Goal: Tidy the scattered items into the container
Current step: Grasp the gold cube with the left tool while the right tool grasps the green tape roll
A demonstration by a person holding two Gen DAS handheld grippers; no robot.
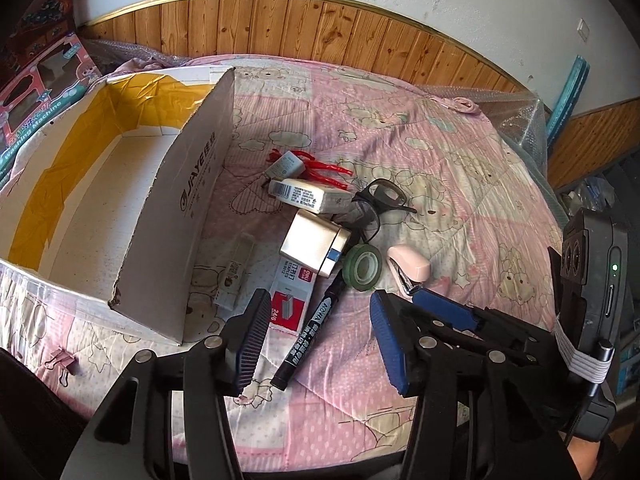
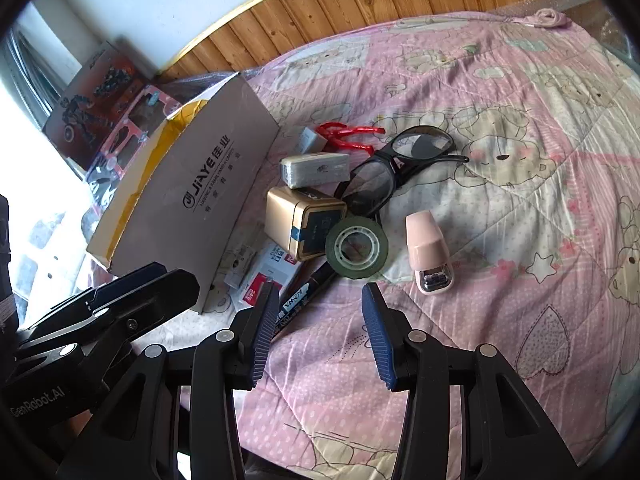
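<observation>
Just ahead of right gripper (image 2: 320,336): tape roll (image 2: 356,246) | both grippers' fingers spread, empty

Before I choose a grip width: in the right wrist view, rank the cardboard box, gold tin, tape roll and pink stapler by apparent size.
1. Cardboard box, clearly largest.
2. Gold tin.
3. Tape roll and pink stapler: too alike to rank.

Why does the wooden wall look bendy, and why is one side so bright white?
In both views the fisheye lens curves the wooden wall panel into an arch and leaves dark corners. In the right wrist view, daylight washes out the left edge to white beside the cardboard box. In the left wrist view, sun stripes fall across the pink quilt, and the box casts a shadow.
</observation>
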